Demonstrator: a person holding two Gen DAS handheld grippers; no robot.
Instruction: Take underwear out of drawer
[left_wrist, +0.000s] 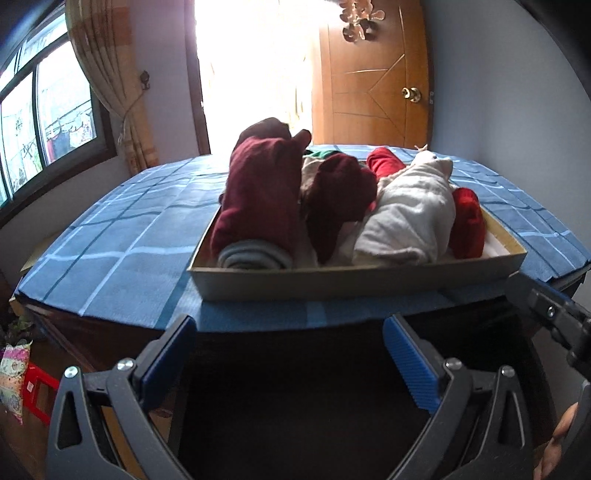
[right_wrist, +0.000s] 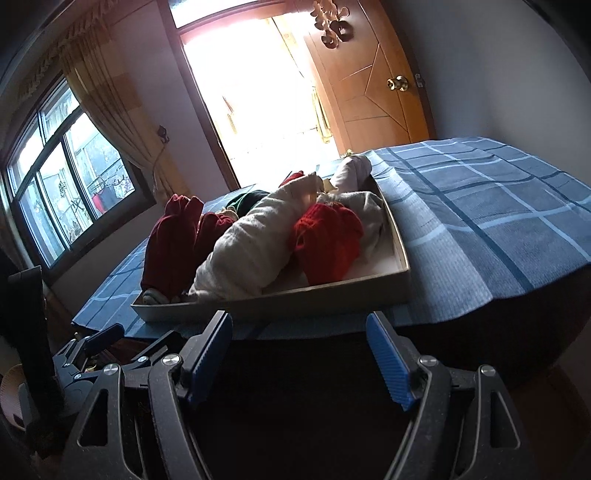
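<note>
Though washed out by glare from the open doorway (left_wrist: 255, 66) at the far side, shows a room with a window (left_wrist: 48, 110) and a tied-back curtain (left_wrist: 110, 81) on the left, and a wooden door (left_wrist: 369, 81) swung open at the far right.

Nearer, takes in a wide worktop (left_wrist: 81, 332) of dark wood, spread with a blue checked cloth (left_wrist: 110, 236) that hangs a little over the near edge.

Resting flat on that cloth, close to the near edge: a shallow pale drawer (left_wrist: 332, 282). Packed with rolled underwear (right_wrist: 251, 247), laid side by side from near to far and rising well above the rim.

Left to right across the drawer:
- a dark red roll (left_wrist: 258, 199) with a grey band at its near end
- a maroon bundle (left_wrist: 343, 192)
- a pale roll (left_wrist: 410, 218)
- a bright red roll (left_wrist: 467, 225) by the right wall, with a strip of bare white drawer floor beside it

Left claw (left_wrist: 290, 323): hovers just short of the worktop's near edge, facing the drawer front. Blue pads (left_wrist: 410, 362) spread wide, nothing between them, touching nothing.

Right claw (right_wrist: 297, 317): likewise spread wide and empty, just short of the near edge, aimed toward the drawer's near right part.
</note>
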